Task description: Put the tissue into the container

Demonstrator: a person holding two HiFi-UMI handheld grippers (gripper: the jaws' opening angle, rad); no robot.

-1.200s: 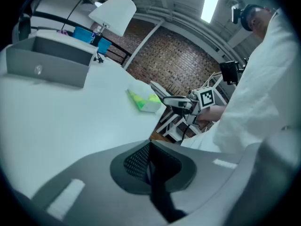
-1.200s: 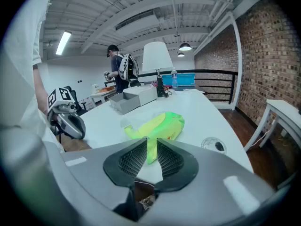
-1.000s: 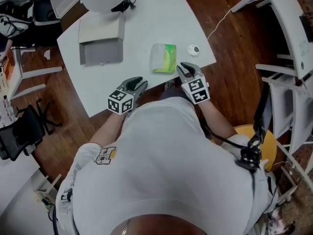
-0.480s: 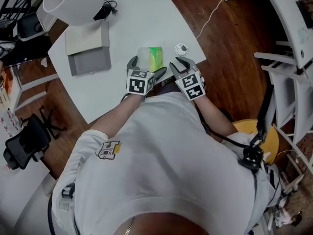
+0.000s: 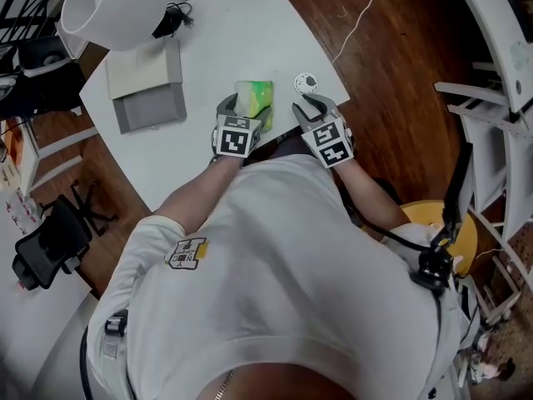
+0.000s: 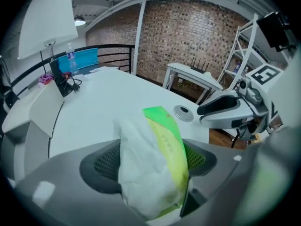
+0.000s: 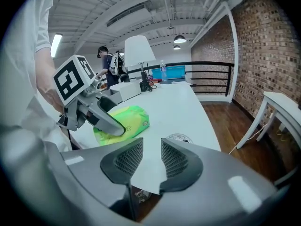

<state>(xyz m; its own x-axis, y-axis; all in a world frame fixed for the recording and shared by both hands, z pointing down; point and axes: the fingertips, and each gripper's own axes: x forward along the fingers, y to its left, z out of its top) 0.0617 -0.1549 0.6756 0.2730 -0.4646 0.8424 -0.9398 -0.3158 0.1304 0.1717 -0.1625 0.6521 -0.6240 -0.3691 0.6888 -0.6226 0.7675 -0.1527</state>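
Observation:
A green and white tissue pack [image 5: 254, 97] lies on the white table [image 5: 225, 32] near its front edge. My left gripper [image 5: 247, 108] straddles it, and its jaws are closing; in the left gripper view both pads touch the sides of the pack [image 6: 155, 164]. My right gripper [image 5: 316, 107] hovers just right of the pack at the table's edge; its jaws are closing slightly, with a narrow gap and nothing between them [image 7: 151, 157]. The grey open container [image 5: 154, 107] sits further back on the left, with a beige part [image 5: 137, 65] behind it.
A white lamp shade [image 5: 112, 7] stands at the back left by a black cable. A small round disc [image 5: 306, 82] lies right of the pack. White shelving [image 5: 500, 48] stands to the right on the wooden floor. A person stands far off in the right gripper view.
My left gripper swung right from the table's front edge to the tissue pack and closed around it. My right gripper stayed near the disc.

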